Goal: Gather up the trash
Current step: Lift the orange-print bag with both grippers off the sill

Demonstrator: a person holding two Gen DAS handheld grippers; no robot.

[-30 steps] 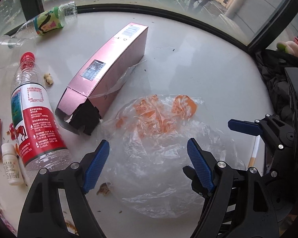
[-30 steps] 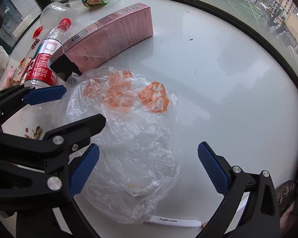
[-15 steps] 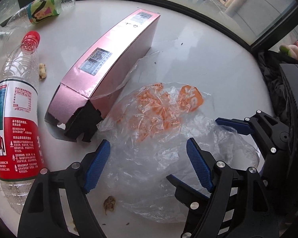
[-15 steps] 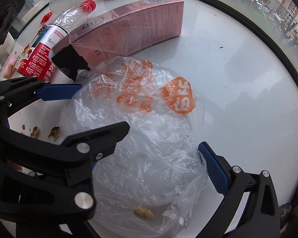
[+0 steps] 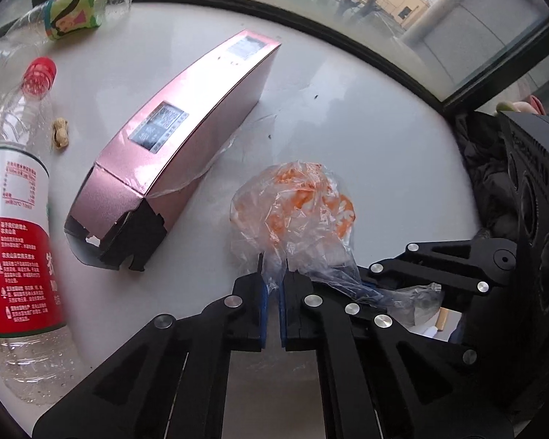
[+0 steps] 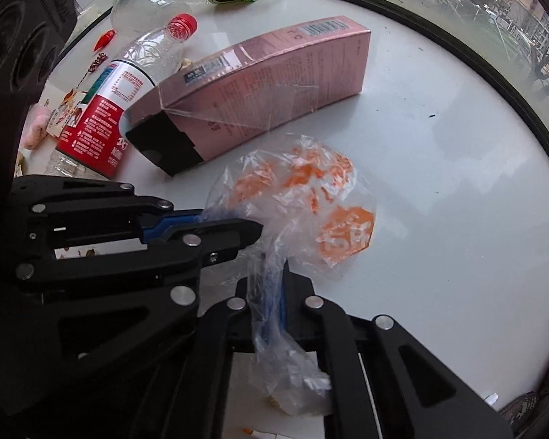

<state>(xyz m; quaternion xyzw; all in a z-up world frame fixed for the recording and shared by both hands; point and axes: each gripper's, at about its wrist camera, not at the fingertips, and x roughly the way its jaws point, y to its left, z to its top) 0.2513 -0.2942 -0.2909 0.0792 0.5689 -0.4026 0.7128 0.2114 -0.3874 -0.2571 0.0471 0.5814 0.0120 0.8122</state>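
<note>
Both claws are already pinching the bag (image 5: 296, 216) at its near edge, left claw (image 5: 272, 285) and right claw (image 6: 272, 289) side by side, so the bag just droops forward onto the surface (image 6: 457, 183), box (image 5: 172, 146) off left.

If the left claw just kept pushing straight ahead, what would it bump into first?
The left gripper, already pinching the plastic bag, would likely just push the bag's bunched bulk over bare table; depth is uncertain.
</note>
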